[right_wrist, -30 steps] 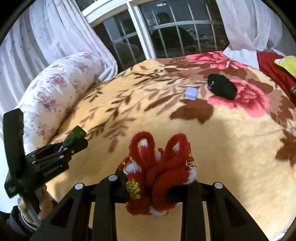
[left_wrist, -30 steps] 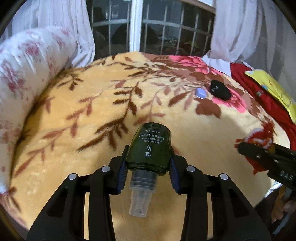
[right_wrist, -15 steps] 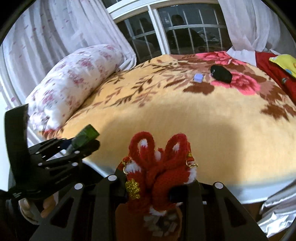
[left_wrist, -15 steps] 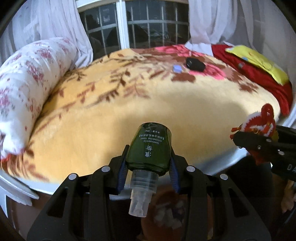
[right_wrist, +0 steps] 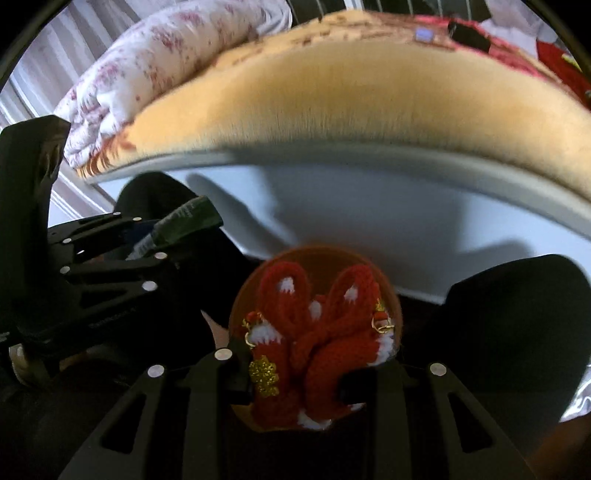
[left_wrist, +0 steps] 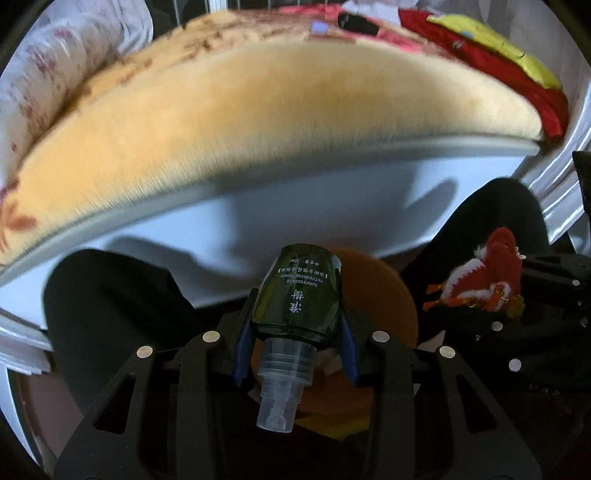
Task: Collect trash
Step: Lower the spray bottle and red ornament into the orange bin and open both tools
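Gripping a dark green toner bottle (left_wrist: 297, 295) between its blue pads (left_wrist: 240, 350), left tool (left_wrist: 295, 332) has the clear pump cap pointing back at the camera, label upside down. Right tool (right_wrist: 295, 354) is clamped on a red knitted ornament (right_wrist: 317, 343) with white patches and gold trinkets. Both tools hang low, near side of the bed (left_wrist: 258, 125), below the mattress edge. Orange bin (left_wrist: 380, 295) sits on the floor directly under and beyond both held items; contents unclear. Person's dark-clad knees (left_wrist: 110, 295) flank the bin left and right. Far on the yellow floral blanket (right_wrist: 332, 96): a small pale-blue box (right_wrist: 424, 35) just beside a black object (right_wrist: 469, 35). Floral bolster (right_wrist: 159, 62) lies far left. View blurred.
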`<act>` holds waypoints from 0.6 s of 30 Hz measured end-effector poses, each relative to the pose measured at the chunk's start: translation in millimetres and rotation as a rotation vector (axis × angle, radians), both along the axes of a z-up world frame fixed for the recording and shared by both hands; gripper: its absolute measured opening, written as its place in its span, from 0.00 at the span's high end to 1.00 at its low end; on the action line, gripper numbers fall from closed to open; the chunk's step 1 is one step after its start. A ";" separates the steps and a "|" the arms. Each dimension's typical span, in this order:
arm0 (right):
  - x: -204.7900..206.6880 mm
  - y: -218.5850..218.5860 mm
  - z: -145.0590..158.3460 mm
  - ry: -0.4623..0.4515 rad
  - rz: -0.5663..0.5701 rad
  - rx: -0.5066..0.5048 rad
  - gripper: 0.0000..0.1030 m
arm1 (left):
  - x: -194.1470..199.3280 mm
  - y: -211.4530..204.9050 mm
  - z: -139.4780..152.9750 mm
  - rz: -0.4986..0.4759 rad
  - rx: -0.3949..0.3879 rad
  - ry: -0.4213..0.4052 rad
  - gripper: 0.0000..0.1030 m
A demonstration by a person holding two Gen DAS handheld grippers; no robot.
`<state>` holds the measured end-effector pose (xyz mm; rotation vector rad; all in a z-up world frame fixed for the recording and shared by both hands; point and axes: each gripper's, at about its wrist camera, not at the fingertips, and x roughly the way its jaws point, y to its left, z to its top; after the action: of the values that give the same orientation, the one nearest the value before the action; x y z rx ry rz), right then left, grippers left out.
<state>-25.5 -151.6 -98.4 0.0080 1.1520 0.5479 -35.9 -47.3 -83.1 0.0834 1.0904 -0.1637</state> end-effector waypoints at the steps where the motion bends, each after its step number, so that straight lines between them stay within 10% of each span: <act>1: 2.0 2.6 -5.3 0.015 0.009 -0.012 0.71 | 1.6 0.3 -4.8 -0.001 -0.002 0.015 0.64; 9: 20.4 11.1 -30.0 0.095 0.019 -0.051 0.56 | 16.2 3.7 -39.4 0.010 0.001 0.124 0.63; 12: 25.7 10.9 -35.6 0.112 0.002 -0.061 0.47 | 20.8 6.9 -49.0 0.027 0.012 0.167 0.40; 18: 22.7 1.5 -32.3 0.098 -0.025 -0.054 0.43 | 20.3 9.1 -52.3 0.036 0.011 0.182 0.37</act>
<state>-2.8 -150.1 -130.7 0.0031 1.2600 0.4982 -15.6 -38.2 -135.4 0.0594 1.2741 -0.1348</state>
